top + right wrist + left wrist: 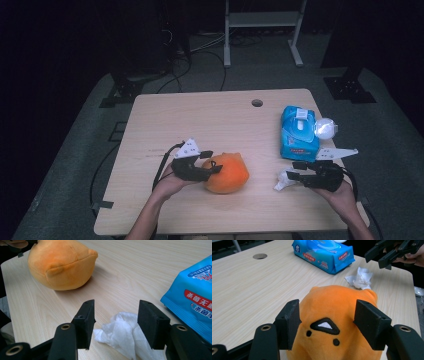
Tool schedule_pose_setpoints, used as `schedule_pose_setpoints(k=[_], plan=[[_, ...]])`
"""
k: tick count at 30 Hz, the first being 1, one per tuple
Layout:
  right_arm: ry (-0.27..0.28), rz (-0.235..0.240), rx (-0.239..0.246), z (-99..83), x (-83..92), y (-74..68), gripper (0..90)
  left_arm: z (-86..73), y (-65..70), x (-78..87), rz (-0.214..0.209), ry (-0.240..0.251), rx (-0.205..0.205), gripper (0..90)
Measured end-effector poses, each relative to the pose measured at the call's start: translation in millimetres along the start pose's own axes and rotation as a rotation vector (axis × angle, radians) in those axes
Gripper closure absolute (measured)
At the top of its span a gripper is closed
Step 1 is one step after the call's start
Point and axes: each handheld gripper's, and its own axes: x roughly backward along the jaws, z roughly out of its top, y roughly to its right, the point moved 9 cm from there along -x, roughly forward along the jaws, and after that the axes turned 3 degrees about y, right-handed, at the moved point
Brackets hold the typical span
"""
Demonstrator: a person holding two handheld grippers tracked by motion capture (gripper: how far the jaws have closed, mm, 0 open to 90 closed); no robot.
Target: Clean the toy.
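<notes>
Starting at the left, I am holding my left gripper (207, 162) around the orange plush toy (227, 172), which is sitting near the middle of the table (200, 115); its jaws are standing spread on either side of the toy's face, and I cannot tell whether the pads are pressing it. Further right, my right gripper (292, 170) is hovering with its jaws spread over the crumpled white tissue (122, 333), lying just near of the blue wipes pack (298, 132), so the right hand is the nearer one for it.

Orange plush toy (227, 173), white wipe (284, 181), blue packet (298, 133).
</notes>
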Motion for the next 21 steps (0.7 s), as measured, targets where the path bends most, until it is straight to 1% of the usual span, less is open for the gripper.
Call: schedule_pose_setpoints(k=[5, 7, 8, 13, 21], plan=[[0.001, -0.001, 0.0, -0.3, -0.5, 0.7, 46.2, -4.9, -3.7, 6.7, 0.012, 0.001, 0.012, 35.8], [-0.001, 0.0, -0.002, -0.6, -1.2, 0.5, 46.0, -8.2, -5.7, 10.1, 0.018, -0.007, 0.014, 35.4], [-0.003, -0.001, -0.003, -0.8, -1.4, 0.3, 46.0, -9.3, -6.2, 11.5, 0.021, -0.004, 0.021, 35.2], [-0.004, -0.001, -0.003, -0.8, -2.1, 0.0, 45.4, -14.5, -10.3, 19.2, 0.037, -0.012, 0.027, 33.2], [-0.003, -0.001, -0.005, -0.9, -1.6, -0.2, 44.6, -23.4, -14.7, 26.8, 0.058, -0.02, 0.043, 30.5]])
